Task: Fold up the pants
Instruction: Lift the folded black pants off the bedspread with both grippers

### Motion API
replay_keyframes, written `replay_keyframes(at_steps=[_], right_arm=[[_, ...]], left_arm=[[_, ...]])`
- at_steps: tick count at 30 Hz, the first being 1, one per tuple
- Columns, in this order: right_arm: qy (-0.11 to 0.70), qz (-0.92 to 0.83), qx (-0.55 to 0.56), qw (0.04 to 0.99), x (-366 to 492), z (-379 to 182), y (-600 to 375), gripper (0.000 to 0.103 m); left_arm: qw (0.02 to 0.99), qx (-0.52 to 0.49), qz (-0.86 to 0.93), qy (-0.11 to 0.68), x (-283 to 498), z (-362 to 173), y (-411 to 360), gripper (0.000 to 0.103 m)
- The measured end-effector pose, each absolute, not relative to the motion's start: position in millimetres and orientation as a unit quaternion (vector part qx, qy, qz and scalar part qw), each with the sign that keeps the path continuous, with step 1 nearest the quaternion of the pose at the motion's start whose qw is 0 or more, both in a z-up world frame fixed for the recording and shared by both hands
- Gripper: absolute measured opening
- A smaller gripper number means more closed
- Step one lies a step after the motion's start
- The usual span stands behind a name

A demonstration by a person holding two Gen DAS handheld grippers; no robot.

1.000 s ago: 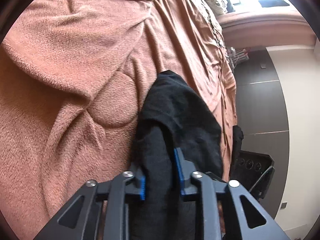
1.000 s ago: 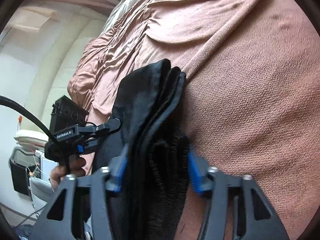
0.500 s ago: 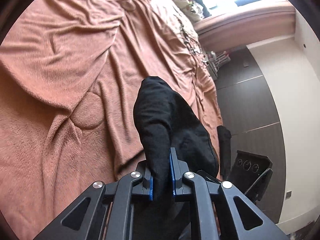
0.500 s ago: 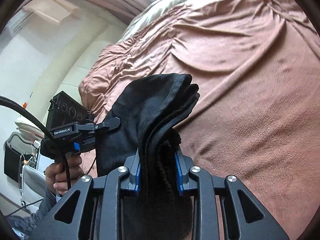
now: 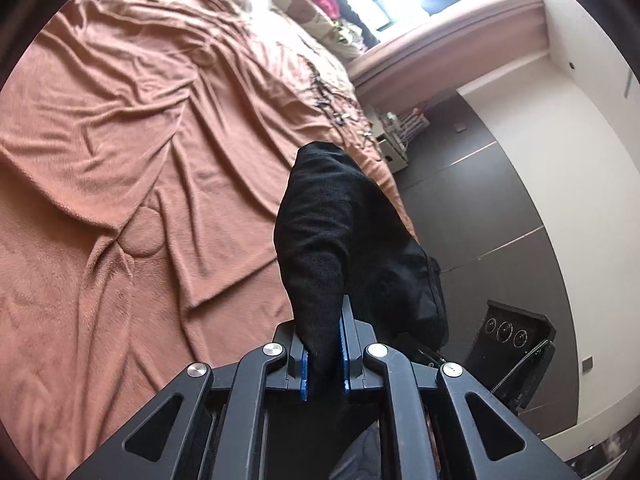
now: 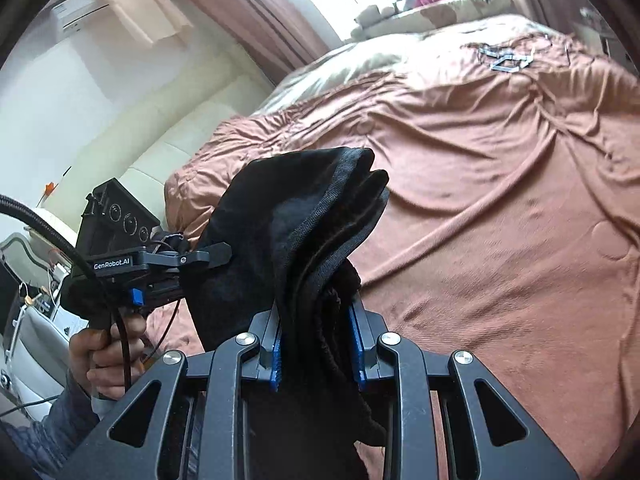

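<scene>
In the left wrist view, the pants (image 5: pixel 344 240) stood up out of the left gripper (image 5: pixel 324 360) as a dark bunch, the long run of cloth trailing down and to the right, off the edge of the bed (image 5: pixel 120 200). The bed lay ahead and to the left, well below the cloth. The jaws were clenched on a thin fold, the blue pads (image 5: pixel 345 354) pressing it from both sides.

In the right wrist view, the right gripper (image 6: pixel 318 350) was clamped on a thicker bundle of the pants (image 6: pixel 304 232), several layered edges fanning up and forward. The left gripper (image 6: pixel 160 268), in a hand (image 6: pixel 106 354), held the same cloth just to the left, near the right one. The bed (image 6: pixel 500 200) spread ahead and to the right, so laying the pants flat probably meant carrying both grips forward over it.
</scene>
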State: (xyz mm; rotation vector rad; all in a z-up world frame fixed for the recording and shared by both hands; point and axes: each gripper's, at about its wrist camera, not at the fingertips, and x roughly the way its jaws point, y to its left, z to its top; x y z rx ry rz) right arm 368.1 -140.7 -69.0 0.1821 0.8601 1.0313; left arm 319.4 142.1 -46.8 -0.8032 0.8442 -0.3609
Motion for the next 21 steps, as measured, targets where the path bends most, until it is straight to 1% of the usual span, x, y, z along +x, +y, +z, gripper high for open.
replay_keyframes(at_steps=[14,21], right_arm=[[0.331,0.465,0.066,0.818,311.2,-20.9,-204.6,0.022],[0.306,0.454,0.062,0.834,280.8,-5.5,-241.8,0.022]], left_arm=[[0.842,-0.34,-0.209,0.363,283.5,11.2,89.5,0.012],[0.849,-0.314,-0.235,0.353,269.1,34.8,53.2,0.012]])
